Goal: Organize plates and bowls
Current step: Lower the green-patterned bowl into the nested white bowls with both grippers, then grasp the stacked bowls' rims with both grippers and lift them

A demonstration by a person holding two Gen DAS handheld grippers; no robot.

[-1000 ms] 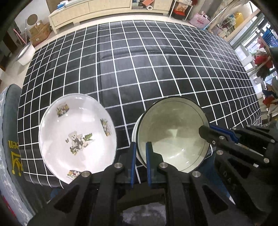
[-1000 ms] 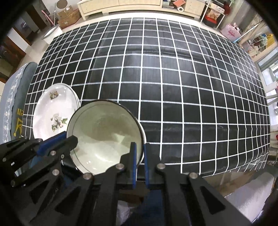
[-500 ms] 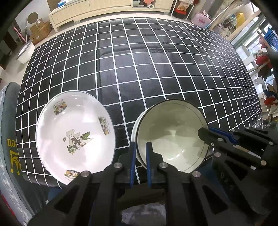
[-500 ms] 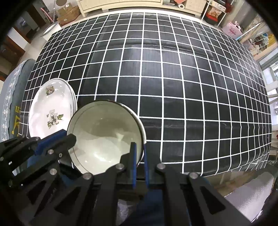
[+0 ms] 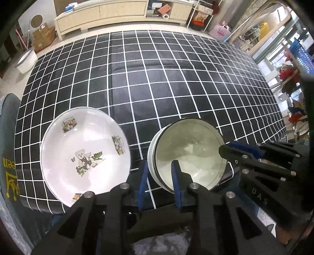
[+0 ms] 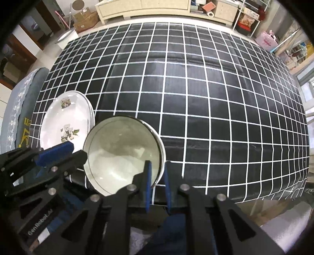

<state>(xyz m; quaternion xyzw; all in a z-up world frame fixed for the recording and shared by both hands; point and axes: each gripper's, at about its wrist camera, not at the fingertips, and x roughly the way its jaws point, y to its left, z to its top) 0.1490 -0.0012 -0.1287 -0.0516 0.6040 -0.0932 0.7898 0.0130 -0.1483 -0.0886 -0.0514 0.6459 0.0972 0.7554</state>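
Observation:
A pale bowl with a dark rim line (image 5: pixel 188 151) stands near the table's front edge, nested in another white bowl. My left gripper (image 5: pixel 159 176) straddles its near-left rim, one blue pad outside and one inside. Its jaws are opening and a gap shows beside the rim. My right gripper (image 6: pixel 157 180) straddles the same bowl's (image 6: pixel 123 153) right rim. Those jaws are opening too, clear of the wall. A white plate with a teddy-bear print (image 5: pixel 84 155) lies flat to the left of the bowl. It is also in the right wrist view as plate (image 6: pixel 66 125).
A black cloth with a white grid (image 5: pixel 157 78) covers the table. A grey cushioned seat (image 5: pixel 7 137) stands at the left edge. On the floor beyond are a low cabinet (image 5: pixel 102 13), a white bin (image 5: pixel 26 60) and boxes.
Both grippers were shut on the bowl's rim. Their jaws have now parted and let go of it. The bowl stays where it was beside the plate.

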